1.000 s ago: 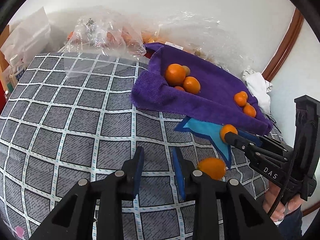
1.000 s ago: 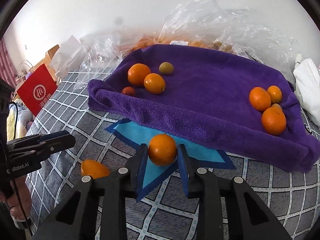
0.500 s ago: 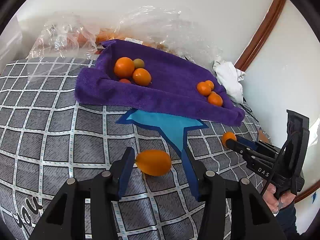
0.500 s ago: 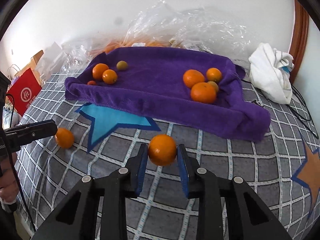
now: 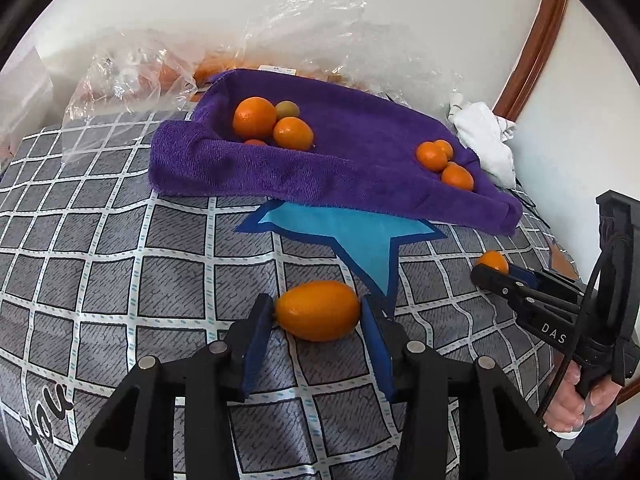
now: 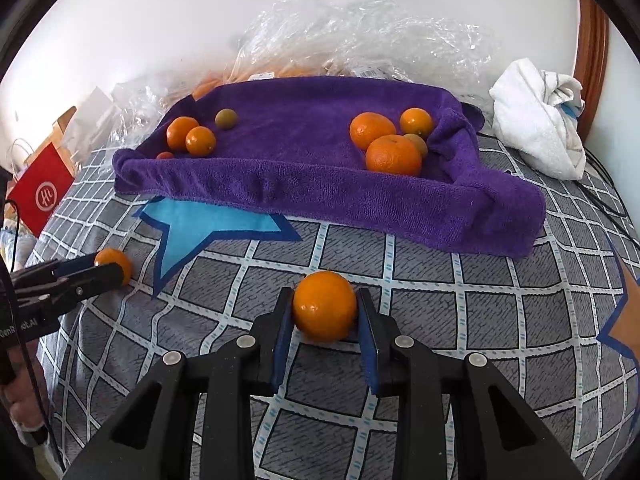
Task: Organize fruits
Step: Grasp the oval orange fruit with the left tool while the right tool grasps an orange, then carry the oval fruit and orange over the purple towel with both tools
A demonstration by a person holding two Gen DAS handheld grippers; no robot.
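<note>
The left gripper [image 5: 318,312] has its fingers closing around an oval orange [image 5: 318,311] that lies on the bed [image 5: 120,248]; one pad touches its end, the other stands just clear. The right gripper [image 6: 325,312] has its fingers clamped on a round orange [image 6: 325,311], held above the checked cover, near the front edge of the purple towel [image 6: 304,152]. On the towel two groups are already gathered: a cluster of fruit [image 6: 190,136] at its left end, another cluster [image 6: 390,140] at its right. By my reading, these two oranges remain to be placed.
</note>
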